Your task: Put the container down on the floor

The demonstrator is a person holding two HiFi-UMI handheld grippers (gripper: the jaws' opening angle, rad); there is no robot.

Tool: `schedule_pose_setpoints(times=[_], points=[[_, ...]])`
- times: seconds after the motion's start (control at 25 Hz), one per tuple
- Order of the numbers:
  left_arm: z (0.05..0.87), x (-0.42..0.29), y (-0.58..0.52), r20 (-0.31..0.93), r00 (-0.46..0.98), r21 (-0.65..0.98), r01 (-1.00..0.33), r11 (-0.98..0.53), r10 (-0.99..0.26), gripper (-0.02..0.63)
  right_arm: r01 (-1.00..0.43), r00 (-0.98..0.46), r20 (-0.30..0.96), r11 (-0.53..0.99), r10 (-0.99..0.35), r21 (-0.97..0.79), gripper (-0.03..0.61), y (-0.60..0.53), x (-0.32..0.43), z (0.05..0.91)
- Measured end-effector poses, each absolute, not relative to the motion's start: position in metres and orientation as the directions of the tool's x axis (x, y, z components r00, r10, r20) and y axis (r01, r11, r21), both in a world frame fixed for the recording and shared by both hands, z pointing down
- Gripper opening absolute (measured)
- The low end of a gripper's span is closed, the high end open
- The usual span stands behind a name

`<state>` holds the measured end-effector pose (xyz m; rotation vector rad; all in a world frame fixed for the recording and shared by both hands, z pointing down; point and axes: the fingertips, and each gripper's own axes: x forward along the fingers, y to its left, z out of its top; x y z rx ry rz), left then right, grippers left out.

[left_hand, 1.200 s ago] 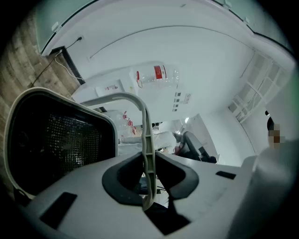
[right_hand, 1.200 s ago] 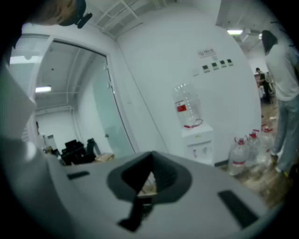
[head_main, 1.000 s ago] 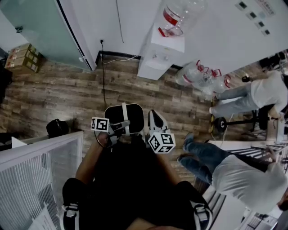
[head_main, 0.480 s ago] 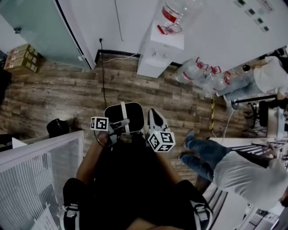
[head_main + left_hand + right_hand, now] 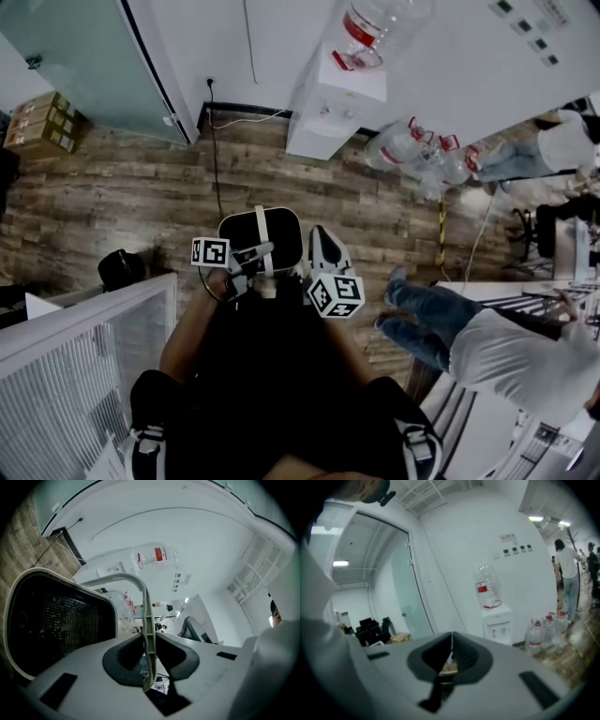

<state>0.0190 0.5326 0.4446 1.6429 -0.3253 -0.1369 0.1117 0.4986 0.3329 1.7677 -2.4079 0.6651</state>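
The container (image 5: pixel 261 239) is a black bin with a white rim and a thin white bail handle (image 5: pixel 262 232). It hangs in front of the person's body over the wood floor. My left gripper (image 5: pixel 246 262) is shut on that handle. In the left gripper view the handle (image 5: pixel 146 620) runs upright between the jaws, and the bin's dark mesh inside (image 5: pixel 56 620) fills the left. My right gripper (image 5: pixel 323 248) is beside the bin on its right and apart from it. In the right gripper view its jaws (image 5: pixel 451 653) are shut with nothing between them.
A white water dispenser (image 5: pixel 337 103) stands by the far wall, with spare water bottles (image 5: pixel 427 155) to its right. A person in jeans (image 5: pixel 487 347) crouches at the right. A white mesh partition (image 5: pixel 75 366) is at the left, with a black object (image 5: pixel 120 269) on the floor by it.
The grippers and container have hardly moved. In the background at the right, a standing person has walked away toward the edge of the view.
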Motion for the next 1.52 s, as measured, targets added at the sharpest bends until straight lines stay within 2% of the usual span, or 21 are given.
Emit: schedule_pose_setpoints(times=[0.44, 0.56, 0.64, 1.04, 1.2, 1.36, 1.52], points=[[0.462, -0.022, 0.498, 0.116, 0.949, 0.985, -0.148, -0.087, -0.292, 0.100, -0.930, -0.319, 0.321, 0.230, -0.892, -0.285, 0.034, 0.486, 0.078, 0.343], [0.468, -0.026, 0.485, 0.125, 0.943, 0.989, -0.141, -0.031, -0.309, 0.100, -0.927, -0.332, 0.327, 0.243, -0.885, -0.284, 0.034, 0.471, 0.078, 0.350], [0.469, -0.028, 0.472, 0.118, 0.941, 0.989, -0.139, -0.044, -0.316, 0.100, -0.924, -0.341, 0.332, 0.249, -0.880, -0.289, 0.034, 0.456, 0.079, 0.353], [0.475, -0.024, 0.382, 0.128, 0.923, 0.992, -0.118, 0.048, -0.362, 0.098, -0.904, -0.396, 0.353, 0.292, -0.848, -0.314, 0.034, 0.342, 0.089, 0.364], [0.485, -0.023, 0.336, 0.181, 0.912, 0.982, -0.186, 0.023, -0.367, 0.098, -0.890, -0.430, 0.359, 0.321, -0.828, -0.325, 0.034, 0.287, 0.093, 0.367], [0.483, -0.016, 0.288, 0.164, 0.906, 0.982, -0.186, -0.020, -0.390, 0.097, -0.874, -0.465, 0.359, 0.353, -0.809, -0.336, 0.034, 0.240, 0.099, 0.368], [0.488, -0.008, 0.245, 0.190, 0.893, 0.981, -0.192, 0.036, -0.408, 0.098, -0.861, -0.489, 0.360, 0.372, -0.795, -0.348, 0.034, 0.197, 0.108, 0.369]])
